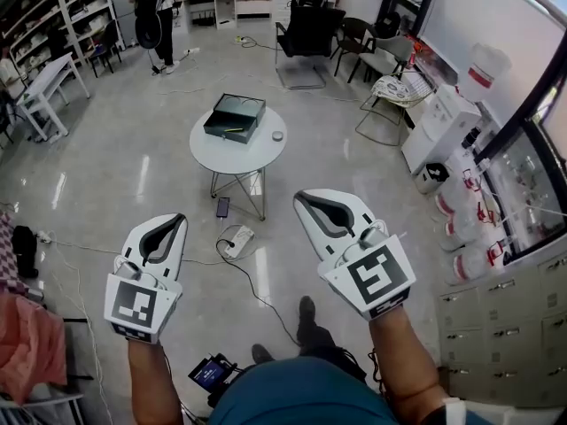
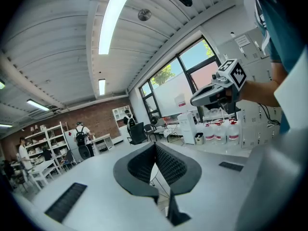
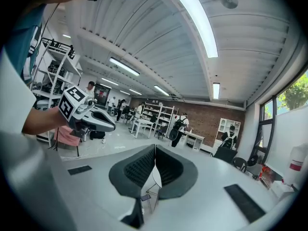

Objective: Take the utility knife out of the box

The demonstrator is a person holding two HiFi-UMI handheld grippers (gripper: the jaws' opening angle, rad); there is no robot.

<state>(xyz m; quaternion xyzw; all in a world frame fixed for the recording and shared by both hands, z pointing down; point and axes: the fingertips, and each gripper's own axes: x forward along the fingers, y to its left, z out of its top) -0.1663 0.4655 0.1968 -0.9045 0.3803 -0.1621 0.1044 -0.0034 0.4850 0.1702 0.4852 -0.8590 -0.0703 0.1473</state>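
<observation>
With left tool (image 1: 179, 219) and right tool (image 1: 302, 198) both closed, empty and well apart from the bench (image 1: 255, 154), approach, open one, and align it along the utility knife (image 1: 233, 130) lying in the open box (image 1: 251, 105).

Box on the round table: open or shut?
Open. In the head view the box has its lid tilted back and its interior shows, with a thin yellow item inside.
</observation>
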